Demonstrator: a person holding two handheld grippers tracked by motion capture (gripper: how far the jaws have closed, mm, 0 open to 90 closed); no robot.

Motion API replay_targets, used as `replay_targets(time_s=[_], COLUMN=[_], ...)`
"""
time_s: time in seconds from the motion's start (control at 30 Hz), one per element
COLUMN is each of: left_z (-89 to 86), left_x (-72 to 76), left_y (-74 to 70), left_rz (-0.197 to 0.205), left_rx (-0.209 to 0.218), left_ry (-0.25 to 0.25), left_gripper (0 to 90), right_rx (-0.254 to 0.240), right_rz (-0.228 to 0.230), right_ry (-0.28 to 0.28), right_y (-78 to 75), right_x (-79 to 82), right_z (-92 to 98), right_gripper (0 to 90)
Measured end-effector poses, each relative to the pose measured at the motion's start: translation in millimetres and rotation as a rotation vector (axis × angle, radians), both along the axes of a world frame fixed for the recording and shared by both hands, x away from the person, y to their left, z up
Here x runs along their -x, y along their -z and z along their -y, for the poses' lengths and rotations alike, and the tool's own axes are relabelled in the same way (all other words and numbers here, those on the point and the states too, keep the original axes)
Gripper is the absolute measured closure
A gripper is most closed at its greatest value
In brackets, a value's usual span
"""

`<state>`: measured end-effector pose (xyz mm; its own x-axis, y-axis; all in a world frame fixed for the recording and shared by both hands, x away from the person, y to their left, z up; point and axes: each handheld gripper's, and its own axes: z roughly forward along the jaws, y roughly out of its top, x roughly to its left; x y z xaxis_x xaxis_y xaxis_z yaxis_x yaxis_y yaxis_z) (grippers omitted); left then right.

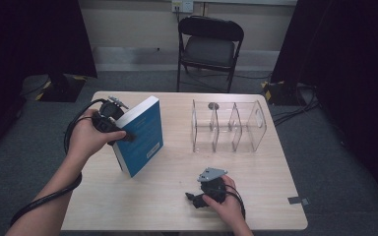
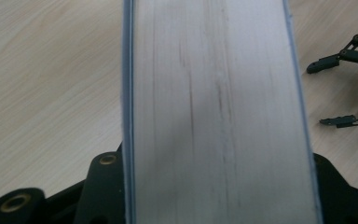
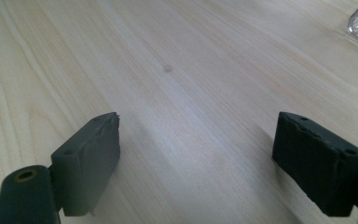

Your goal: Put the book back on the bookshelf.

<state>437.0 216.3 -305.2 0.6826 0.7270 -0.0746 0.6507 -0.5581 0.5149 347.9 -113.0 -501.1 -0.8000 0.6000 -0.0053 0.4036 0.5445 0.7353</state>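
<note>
Pale wood-grain table (image 1: 256, 206) stands on grey carpet, with dark curtains at either side and a cream wall beyond. Nearest the camera in the high view, the person's right hand (image 1: 229, 204) rests the right gripper (image 1: 193, 199) on the tabletop near the front edge, its jaws pointing left; the right gripper view shows the two black jaws standing wide apart over bare wood with nothing between them. Farther in on the left, the left hand (image 1: 86, 137) holds the left gripper (image 1: 128, 137) against a thick blue-covered paperback book (image 1: 142, 135), which stands tilted on its lower corner on the table, cover toward the camera. The left gripper view looks straight along the book's white page edges (image 2: 219, 112), with the black jaws flanking both covers; whether the pads press on the book cannot be told. A black cable (image 1: 44, 199) trails from that gripper along the left forearm. To the right of the book, well apart, a clear acrylic divider rack (image 1: 229, 128) stands on the table. Behind the table, a black folding chair (image 1: 209, 49) faces the wall.
</note>
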Motion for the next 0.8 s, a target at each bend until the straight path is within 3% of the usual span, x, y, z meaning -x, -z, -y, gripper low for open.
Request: replay_targets(time_s=[0.17, 0.27, 0.4, 0.57, 0.8], left_z=[-1.1, 0.5, 4.2, 9.2, 10.4], left_x=[-0.6, 0.6, 0.8, 1.8, 1.4], left_y=[0.9, 0.7, -0.2, -1.1, -1.2], left_rz=[0.018, 0.028, -0.002, -0.032, -0.036], left_rx=[0.016, -0.006, -0.035, -0.08, -0.104], left_ry=[0.01, 0.016, 0.008, 0.035, 0.013], left_gripper=[49.8, 47.2, 46.5, 46.5, 52.5], right_rx=[0.0, 0.0, 0.001, 0.001, 0.0], right_rz=[0.0, 0.0, 0.002, 0.002, 0.0], right_ry=[0.0, 0.0, -0.001, -0.001, -0.002], right_y=[0.1, 0.1, 0.1, 0.1, 0.2], right_x=[0.0, 0.0, 0.0, 0.0, 0.0], right_z=[-0.1, -0.1, -0.1, -0.1, -0.1], right_gripper=[14.3, 14.2, 14.2, 14.2, 14.2])
